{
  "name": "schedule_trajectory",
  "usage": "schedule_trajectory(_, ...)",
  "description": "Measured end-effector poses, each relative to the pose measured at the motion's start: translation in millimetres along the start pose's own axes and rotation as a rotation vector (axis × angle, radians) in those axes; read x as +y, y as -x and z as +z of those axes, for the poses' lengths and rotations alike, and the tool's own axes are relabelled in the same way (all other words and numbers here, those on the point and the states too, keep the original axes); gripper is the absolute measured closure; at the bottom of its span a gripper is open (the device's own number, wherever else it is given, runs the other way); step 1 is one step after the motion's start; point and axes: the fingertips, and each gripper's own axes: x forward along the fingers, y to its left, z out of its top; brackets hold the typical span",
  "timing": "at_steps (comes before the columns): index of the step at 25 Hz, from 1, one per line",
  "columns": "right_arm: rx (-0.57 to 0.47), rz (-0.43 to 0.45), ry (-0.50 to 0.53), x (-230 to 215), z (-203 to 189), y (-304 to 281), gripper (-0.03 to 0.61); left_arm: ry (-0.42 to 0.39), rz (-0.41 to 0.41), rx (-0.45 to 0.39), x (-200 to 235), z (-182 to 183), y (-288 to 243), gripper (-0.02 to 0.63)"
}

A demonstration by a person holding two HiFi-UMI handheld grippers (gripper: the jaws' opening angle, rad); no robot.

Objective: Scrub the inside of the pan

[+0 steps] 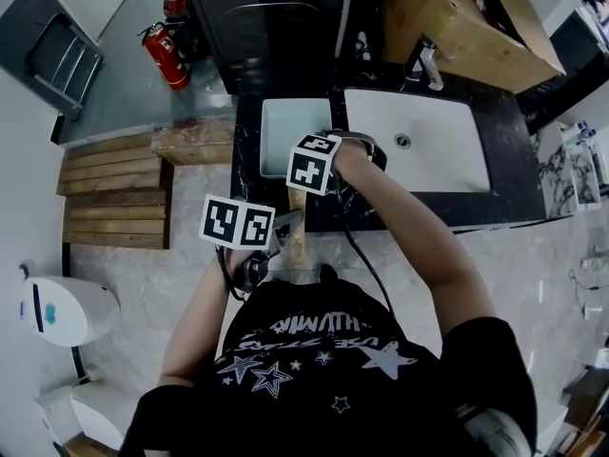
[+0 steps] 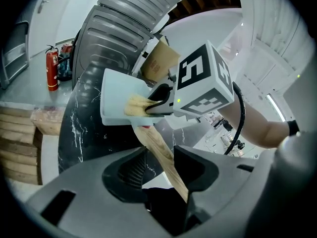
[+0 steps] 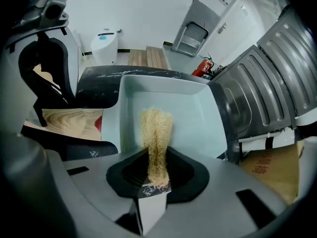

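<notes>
Person in a black star-printed T-shirt (image 1: 324,360), seen from above, stood at a black marbled surface (image 1: 249,174) with a gripper in each hand. Closest to the body, the left gripper (image 2: 161,153) had its jaws closed on the wooden handle (image 2: 154,143), which lay against the right-hand jaw.

The handle's long axis ran straight away from the person. Its free end hung past the surface's near edge, and its far end joined the pan (image 3: 193,118). The pan was a pale, square, shallow dish that sat on the surface with its handle pointing back at the person.

Above the pan, the right gripper (image 3: 156,152) pointed steeply down. Its jaws were clamped on a yellow fibrous scrubber (image 3: 156,130), whose free end reached into the pan's hollow. No view settled whether it pressed on the bottom.

The head view hid the scrubber under the right gripper's marker cube (image 1: 312,163). It alone showed a white sink (image 1: 447,165) just right of the pan. Only the right gripper view showed a red patch (image 3: 99,124) where handle met pan.

Further off stood a dark ribbed appliance (image 1: 271,12). A red fire extinguisher (image 1: 164,53) and wooden pallets (image 1: 114,188) were on the floor to the left.
</notes>
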Motion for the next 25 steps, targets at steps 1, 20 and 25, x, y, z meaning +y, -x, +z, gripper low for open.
schedule_trajectory(1,0.003,0.002,0.0,1.0,0.1,0.9,0.495,-0.005,0.0,0.0,-0.2,-0.1,0.7,0.439)
schedule_trajectory(20,-0.05,-0.207,-0.265,-8.5,4.3,32.0,0.494,-0.117,-0.082,-0.021,18.8,5.3,31.8,0.439)
schedule_trajectory(25,-0.093,-0.297,-0.373,-12.6,6.6,48.9,0.494,-0.164,-0.096,-0.037,25.4,7.3,43.9,0.439)
